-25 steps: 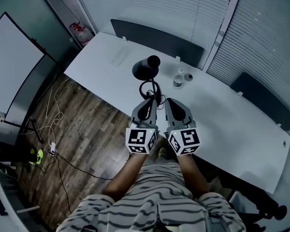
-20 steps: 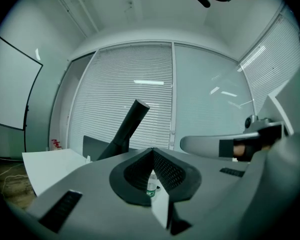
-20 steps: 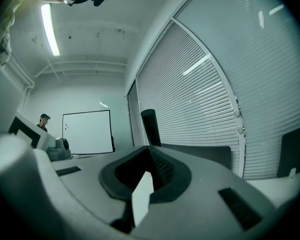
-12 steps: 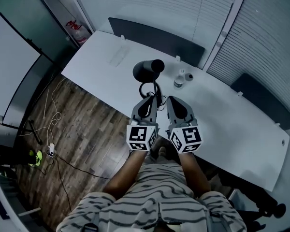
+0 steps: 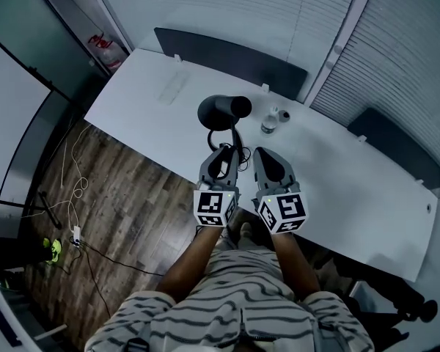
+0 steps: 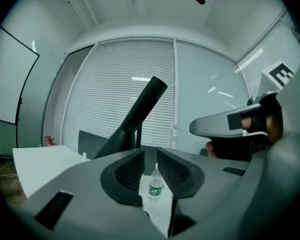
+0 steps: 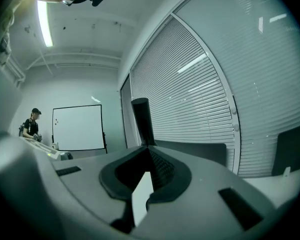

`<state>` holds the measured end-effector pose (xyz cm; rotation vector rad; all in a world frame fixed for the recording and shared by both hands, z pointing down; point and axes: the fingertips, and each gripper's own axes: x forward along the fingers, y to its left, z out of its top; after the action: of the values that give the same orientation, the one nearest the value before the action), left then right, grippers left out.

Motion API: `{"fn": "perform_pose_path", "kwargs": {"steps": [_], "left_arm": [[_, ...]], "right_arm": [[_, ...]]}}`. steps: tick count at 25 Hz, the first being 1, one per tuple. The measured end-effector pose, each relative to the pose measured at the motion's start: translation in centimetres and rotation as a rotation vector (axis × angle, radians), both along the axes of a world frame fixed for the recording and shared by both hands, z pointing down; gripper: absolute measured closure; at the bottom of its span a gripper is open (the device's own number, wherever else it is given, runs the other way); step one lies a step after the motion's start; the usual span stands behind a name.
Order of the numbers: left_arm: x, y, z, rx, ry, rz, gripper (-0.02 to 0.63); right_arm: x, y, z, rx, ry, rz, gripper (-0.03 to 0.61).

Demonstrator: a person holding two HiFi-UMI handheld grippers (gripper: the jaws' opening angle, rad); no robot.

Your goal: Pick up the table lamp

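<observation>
The black table lamp stands on the white table, its tube end pointing right and its cord looped at the near side. In the left gripper view the lamp rises just beyond the jaws, leaning up to the right. My left gripper sits right in front of the lamp; its jaws are opening, with a narrow gap and nothing between them. My right gripper is beside it, to the lamp's right, with its tips together and holding nothing. The lamp's tube shows ahead of it.
A small water bottle stands on the table right of the lamp, also seen through the left jaws' gap. Dark panels line the table's far edge below window blinds. Cables lie on the wood floor at left. A person stands by a whiteboard.
The lamp's tube end has swung from pointing away to pointing right. The view has shifted slightly. Both grippers stay at the lamp's near side.
</observation>
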<state>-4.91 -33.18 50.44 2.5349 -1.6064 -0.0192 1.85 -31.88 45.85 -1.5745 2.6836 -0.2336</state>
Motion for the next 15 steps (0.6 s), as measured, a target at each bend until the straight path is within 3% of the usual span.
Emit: {"fn": "perform_pose_path", "kwargs": {"steps": [5, 9, 15], "left_arm": [[-0.1, -1.1, 2.0, 0.011, 0.033, 0.013, 0.514], [0.2, -2.2, 5.3, -0.035, 0.017, 0.037, 0.454], [0.2, -4.3, 9.2, -0.05, -0.054, 0.054, 0.451]], "right_arm": [[0.3, -0.4, 0.4, -0.007, 0.002, 0.019, 0.568], [0.4, -0.6, 0.5, -0.014, 0.0, 0.024, 0.568], [0.8, -1.1, 0.6, -0.021, -0.006, 0.031, 0.568]]}}
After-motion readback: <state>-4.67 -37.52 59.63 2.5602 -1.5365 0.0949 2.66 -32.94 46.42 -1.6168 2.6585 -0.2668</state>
